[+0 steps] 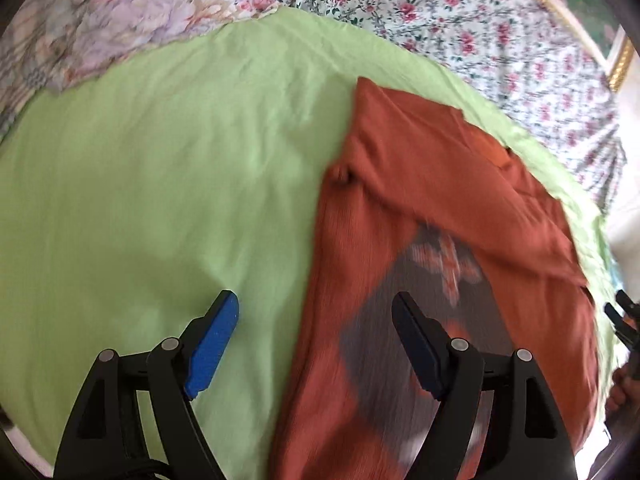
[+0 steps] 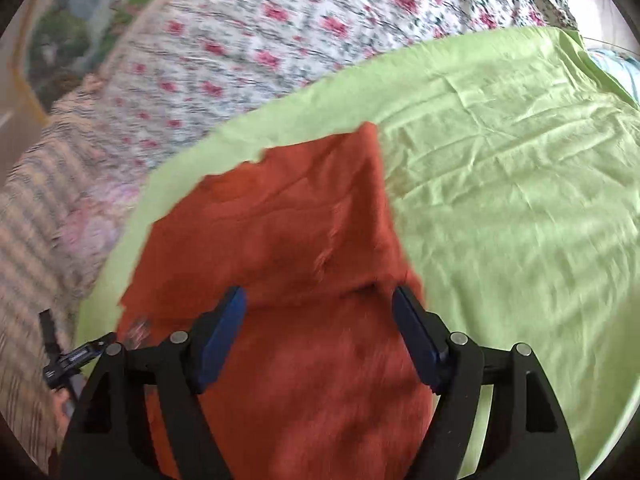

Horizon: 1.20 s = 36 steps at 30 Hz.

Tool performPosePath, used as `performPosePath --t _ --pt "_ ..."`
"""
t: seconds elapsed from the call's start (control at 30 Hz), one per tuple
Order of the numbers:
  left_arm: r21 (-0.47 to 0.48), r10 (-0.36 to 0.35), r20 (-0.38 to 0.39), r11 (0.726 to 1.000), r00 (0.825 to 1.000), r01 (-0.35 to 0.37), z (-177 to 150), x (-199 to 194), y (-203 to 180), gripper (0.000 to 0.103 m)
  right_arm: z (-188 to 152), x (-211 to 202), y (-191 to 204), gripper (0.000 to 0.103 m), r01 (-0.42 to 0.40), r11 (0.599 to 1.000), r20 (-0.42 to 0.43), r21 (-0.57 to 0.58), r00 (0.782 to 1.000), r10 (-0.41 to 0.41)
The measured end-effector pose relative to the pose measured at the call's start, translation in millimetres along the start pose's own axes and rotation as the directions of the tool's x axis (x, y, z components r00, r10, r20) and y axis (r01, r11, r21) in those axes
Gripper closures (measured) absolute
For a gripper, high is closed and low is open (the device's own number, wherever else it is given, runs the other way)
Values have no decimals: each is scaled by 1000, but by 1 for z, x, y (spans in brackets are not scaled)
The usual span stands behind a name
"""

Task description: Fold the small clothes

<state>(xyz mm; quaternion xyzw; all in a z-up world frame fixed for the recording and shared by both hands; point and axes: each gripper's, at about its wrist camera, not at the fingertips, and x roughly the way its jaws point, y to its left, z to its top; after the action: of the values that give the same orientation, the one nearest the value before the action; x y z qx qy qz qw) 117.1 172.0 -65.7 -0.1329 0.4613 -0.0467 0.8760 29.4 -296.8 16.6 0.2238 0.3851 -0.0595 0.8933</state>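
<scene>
1. Rust-orange shirt (image 1: 448, 184), dark printed patch facing up, partly folded, creased, on green sheet (image 1: 160, 184) at 3 o'clock in left view.
2. Left gripper (image 1: 316, 320): wide, empty.
3. Right gripper (image 2: 318, 312): wide, empty, above shirt.

Bed (image 1: 460, 28) with floral sheet; green cloth (image 1: 160, 180) spread flat over it, wrinkled. Rust shirt (image 1: 420, 208) lies on the green cloth near its edge, partly folded, dark print up. Patterned quilt (image 1: 100, 12) beside the cloth.
</scene>
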Motion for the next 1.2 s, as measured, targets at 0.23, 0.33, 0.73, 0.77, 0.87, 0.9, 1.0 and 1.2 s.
performPosePath --t 0.23,0.33,0.73,0.77,0.87,0.9,1.0,1.2 --pt "37 -153 -44 987 987 155 -78 -45 15 23 -65 -38 -20 26 -110 993 -51 38 992 112" --pt "51 -240 -66 969 969 243 -103 -54 8 23 -92 -50 -32 27 -139 988 -72 67 987 143" --pt "111 -315 -127 938 941 329 -125 -62 13 62 -153 -117 -50 27 -204 976 -168 70 962 214" --pt "106 -322 -128 936 938 336 -124 -60 13 78 -156 -117 -48 27 -212 975 -177 62 959 219" --pt "86 -330 -141 935 933 344 -120 -55 13 84 -167 -108 -34 27 -255 967 -200 25 946 254" --pt "85 -330 -141 935 933 344 -120 -54 11 84 -169 -106 -28 27 -262 965 -207 12 944 258" --pt "92 -332 -165 932 929 350 -122 -53 12 79 -175 -100 -14 28 -309 950 -235 -36 927 292" --pt "99 -353 -174 923 919 373 -125 -53 12 79 -179 -98 -21 34 -369 929 -218 -11 908 358"
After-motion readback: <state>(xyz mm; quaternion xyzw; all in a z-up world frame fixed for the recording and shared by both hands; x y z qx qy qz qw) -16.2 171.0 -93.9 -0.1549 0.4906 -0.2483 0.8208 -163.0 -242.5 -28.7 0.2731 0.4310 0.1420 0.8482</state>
